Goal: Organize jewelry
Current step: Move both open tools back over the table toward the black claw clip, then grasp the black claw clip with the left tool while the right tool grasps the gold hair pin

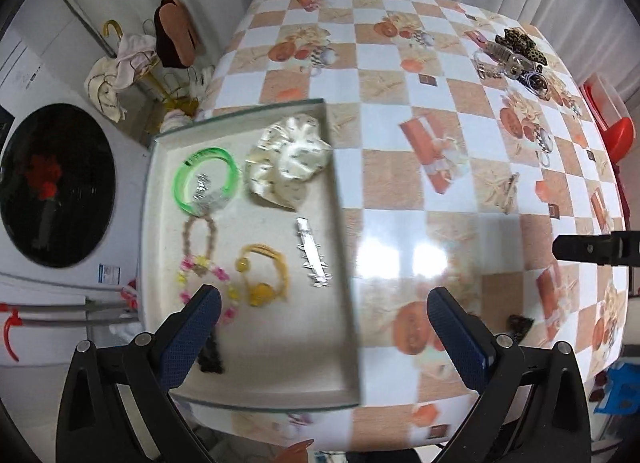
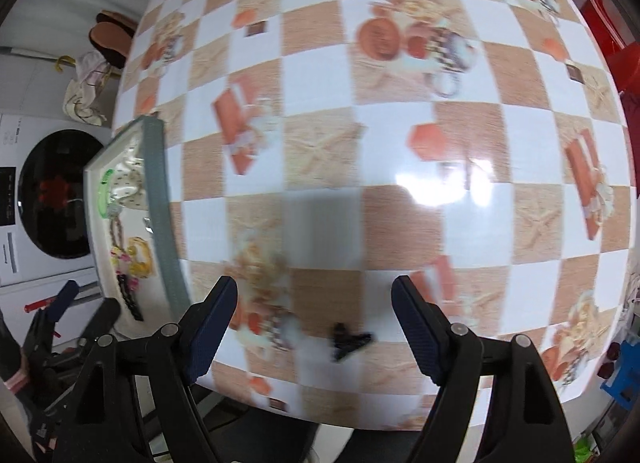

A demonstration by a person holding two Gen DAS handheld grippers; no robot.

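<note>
- Glossy checked oilcloth covers the table (image 2: 320, 151); small pieces will likely slide on it.
- Tray (image 1: 344, 247) sits at the table's left edge, holding a green bangle (image 1: 206, 179), cream scrunchie (image 1: 288, 161), yellow tie (image 1: 264, 275) and silver clip (image 1: 314, 255).
- Black clip (image 2: 348, 339) lies loose near the front edge: light, stiff, probably best pinched across its body.
- A further pile (image 1: 516, 59) waits at the far right.
- Left gripper (image 1: 324, 327) spread wide, empty, over the tray rim.
- Right gripper (image 2: 314, 323) spread, empty, above the black clip.
- Mid-table is open; front edge close.
</note>
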